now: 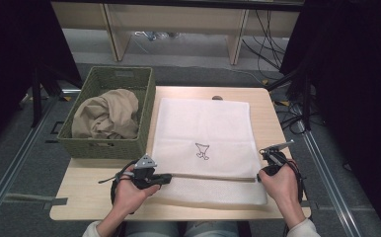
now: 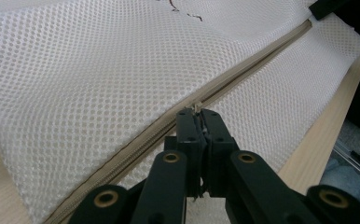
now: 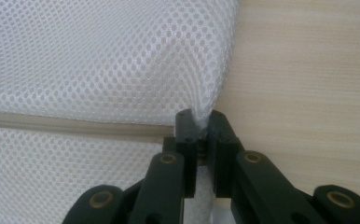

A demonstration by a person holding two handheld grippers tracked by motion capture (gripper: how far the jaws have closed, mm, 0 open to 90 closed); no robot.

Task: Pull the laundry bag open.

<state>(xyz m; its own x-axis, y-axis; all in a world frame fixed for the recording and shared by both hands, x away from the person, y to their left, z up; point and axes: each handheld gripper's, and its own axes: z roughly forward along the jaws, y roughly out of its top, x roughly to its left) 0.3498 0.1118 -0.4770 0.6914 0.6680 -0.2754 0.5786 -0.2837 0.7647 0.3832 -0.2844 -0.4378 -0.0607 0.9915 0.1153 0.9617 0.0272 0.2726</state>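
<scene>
A white mesh laundry bag (image 1: 206, 143) lies flat on the surface (image 1: 85, 195), filling its middle and right side, with its zipper (image 1: 213, 177) running across near the 6 o'clock edge. In the high view the zipper looks closed along its whole length, a straight beige line with no gap in the mesh. At 10 o'clock stands a green woven basket (image 1: 110, 148) with a crumpled tan garment (image 1: 107, 114) inside it, well apart from the bag's mouth. My reading is that the job is opening the bag and loading the garment, and it is only at its start: both ends of the zipper are gripped, nothing is unzipped yet, and the garment has not been lifted.

The left gripper (image 2: 199, 114) sits at the 7 o'clock corner of the bag, on the zipper line. In the left gripper view its jaws are pressed together with a small pale metal piece poking up between the tips, which I take to be the zipper pull (image 2: 197, 107); it is small, so that is a judgement.

The right gripper (image 3: 200, 122) is at the bag's 4 o'clock edge. Its jaws are clamped on a pinch of mesh at the bag's side, just above the zipper's end, and the cloth puckers upward from the tips. This hold looks meant to anchor the bag while the other end is pulled.
</scene>
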